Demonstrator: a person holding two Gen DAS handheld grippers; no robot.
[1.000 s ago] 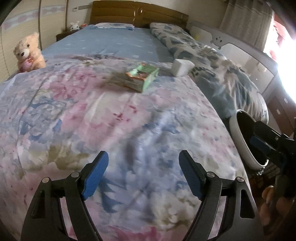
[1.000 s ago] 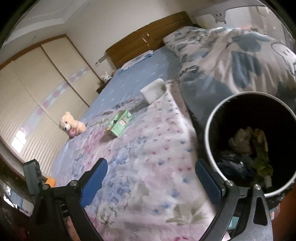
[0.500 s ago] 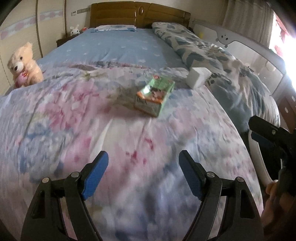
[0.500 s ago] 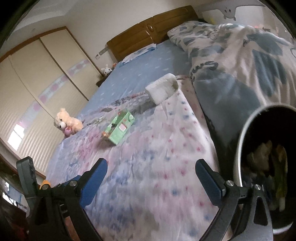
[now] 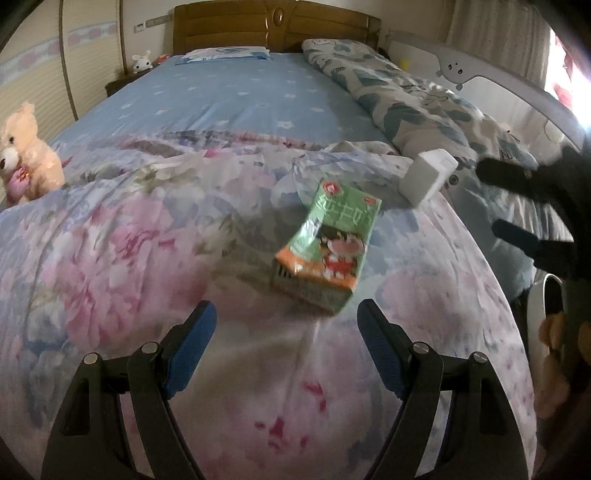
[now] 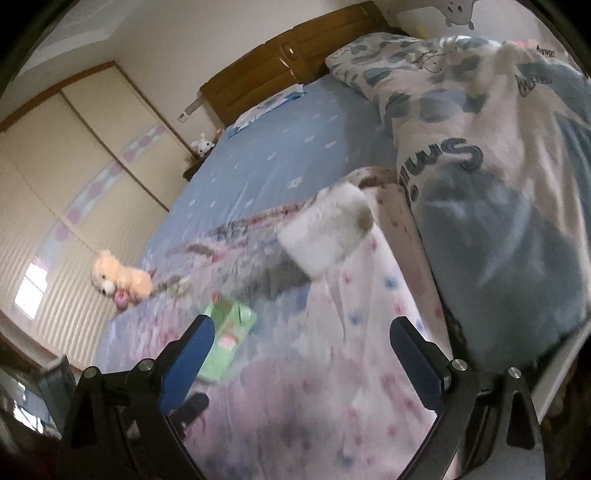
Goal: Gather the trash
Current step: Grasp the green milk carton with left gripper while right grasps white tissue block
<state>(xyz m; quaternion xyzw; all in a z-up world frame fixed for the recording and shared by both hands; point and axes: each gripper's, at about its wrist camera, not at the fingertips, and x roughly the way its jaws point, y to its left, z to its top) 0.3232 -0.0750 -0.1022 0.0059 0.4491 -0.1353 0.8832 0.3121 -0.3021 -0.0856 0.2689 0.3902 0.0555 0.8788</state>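
Note:
A crushed green drink carton [image 5: 327, 242] lies flat on the floral quilt [image 5: 147, 258], just beyond my left gripper [image 5: 286, 334], which is open and empty. A white box-like piece of trash [image 5: 424, 177] sits further right on the quilt's edge. In the right wrist view the same white piece [image 6: 325, 230] lies ahead of my right gripper [image 6: 301, 345], open with nothing between its fingers, and the green carton [image 6: 227, 338] shows beside the left finger. The right gripper's dark fingers [image 5: 517, 206] appear at the right edge of the left view.
A teddy bear [image 5: 26, 158] sits at the bed's left side. A rolled patterned duvet [image 6: 498, 184] runs along the right. The wooden headboard [image 5: 273, 22] and a pillow [image 5: 225, 55] lie far back. The trash bin's white rim [image 5: 539, 314] peeks out at the right.
Both grippers have moved forward over the bed; the green carton and the white piece now sit much closer. The trash bin has slipped out of the right wrist view.

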